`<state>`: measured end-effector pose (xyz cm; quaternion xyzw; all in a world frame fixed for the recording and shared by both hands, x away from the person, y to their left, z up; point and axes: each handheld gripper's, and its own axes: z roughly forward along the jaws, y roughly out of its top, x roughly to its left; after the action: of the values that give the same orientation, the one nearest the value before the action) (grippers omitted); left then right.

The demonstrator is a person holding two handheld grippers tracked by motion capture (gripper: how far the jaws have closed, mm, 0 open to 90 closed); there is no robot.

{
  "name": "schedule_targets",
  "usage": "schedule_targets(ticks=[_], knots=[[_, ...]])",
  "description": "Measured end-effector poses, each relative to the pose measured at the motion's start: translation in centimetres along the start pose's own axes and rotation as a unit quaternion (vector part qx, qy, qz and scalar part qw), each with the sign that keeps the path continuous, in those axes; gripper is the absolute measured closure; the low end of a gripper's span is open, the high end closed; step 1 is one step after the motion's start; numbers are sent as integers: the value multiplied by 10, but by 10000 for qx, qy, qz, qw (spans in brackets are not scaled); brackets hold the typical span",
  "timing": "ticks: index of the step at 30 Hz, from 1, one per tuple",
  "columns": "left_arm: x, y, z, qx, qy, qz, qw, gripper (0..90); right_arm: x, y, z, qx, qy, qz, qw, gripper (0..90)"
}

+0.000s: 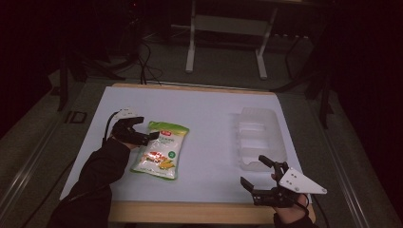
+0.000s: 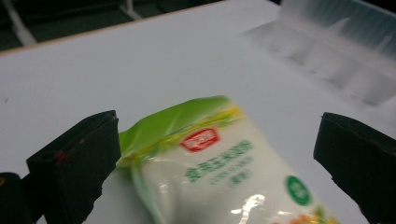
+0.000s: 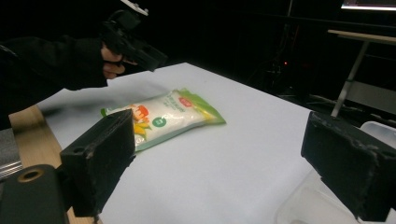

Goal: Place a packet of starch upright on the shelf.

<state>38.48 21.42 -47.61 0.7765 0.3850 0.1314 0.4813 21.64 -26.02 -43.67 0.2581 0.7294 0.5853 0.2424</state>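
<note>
The left tool (image 1: 145,134) stands with its jaws spread wide, holding nothing; the snack bag (image 1: 159,150) lies flat on the white worktop (image 1: 209,109) right at its jaw tips, and in the left gripper view the bag's green sealed top edge (image 2: 177,123) sits between the two jaws, close to the left one, though whether that jaw touches it cannot be told; beyond the bag, farther out from the left tool, is the clear plastic tray (image 2: 336,51). The right tool (image 1: 256,173) is also spread wide and empty, at the near edge of the worktop with the clear plastic tray just ahead of it; in the right gripper view the snack bag (image 3: 163,119) lies well apart from its jaws, far ahead toward the left one, with the left tool (image 3: 140,49) above the bag's far side; a corner of the tray (image 3: 373,130) shows by the right jaw.
</note>
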Motion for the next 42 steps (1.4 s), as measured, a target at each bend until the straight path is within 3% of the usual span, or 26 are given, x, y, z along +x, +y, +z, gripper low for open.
schedule_targets(ticks=[7, 14, 16, 17, 19, 21, 23, 27, 28, 29, 30, 31, 32, 33, 34, 36, 38, 42], knots=[[22, -6, 23, 294, 186, -257, 9991, 11, 1, -2, 3, 83, 61, -31, 9999, 98], [41, -20, 51, 797, 326, -674, 9940, 11, 1, -5, 5, 157, 99, 7, 9998, 98], [41, -20, 51, 797, 326, -674, 9940, 23, 1, -6, 6, 172, 106, -8, 9998, 98], [44, -26, 58, 880, 282, -781, 9927, 37, 1, -7, 7, 198, 130, 3, 9997, 98], [44, -27, 60, 845, 173, -807, 9930, 62, 1, -7, 8, 215, 144, -4, 9997, 99], [43, -27, 61, 830, 107, -791, 9933, 146, 1, -7, 8, 223, 147, -3, 9996, 98], [40, -27, 64, 875, 10, -832, 9927, 164, 2, -7, 8, 243, 146, -5, 9996, 99], [34, -24, 66, 1038, 100, -749, 9917, 255, 2, -7, 9, 270, 155, -16, 9995, 99], [33, -23, 66, 1109, 28, -714, 9913, 255, 2, -7, 9, 270, 155, -16, 9995, 99], [26, -21, 68, 1267, -19, -619, 9900, 365, 2, -7, 9, 270, 144, -18, 9995, 99], [26, -21, 68, 1267, -19, -619, 9900, 460, 2, -7, 9, 270, 144, -18, 9995, 99], [20, -19, 69, 1421, -79, -434, 9889, 510, 2, -7, 9, 271, 142, -30, 9995, 99], [20, -19, 69, 1421, -79, -434, 9889, 591, 2, -7, 9, 271, 142, -30, 9995, 99], [18, -19, 69, 1497, -140, -380, 9879, 645, 2, -7, 9, 279, 145, -31, 9995, 99], [13, -18, 69, 1525, -72, -232, 9880, 666, 2, -7, 9, 278, 144, -13, 9995, 100], [12, -18, 69, 1500, -100, -196, 9884, 769, 2, -8, 9, 279, 138, -6, 9995, 101], [4, -15, 67, 1504, 45, 1, 9886, 795, 0, -8, 9, 296, 133, 57, 9995, 133], [2, -12, 63, 1366, 36, 9, 9906, 810, -2, -7, 8, 269, 90, 111, 9995, 133]])
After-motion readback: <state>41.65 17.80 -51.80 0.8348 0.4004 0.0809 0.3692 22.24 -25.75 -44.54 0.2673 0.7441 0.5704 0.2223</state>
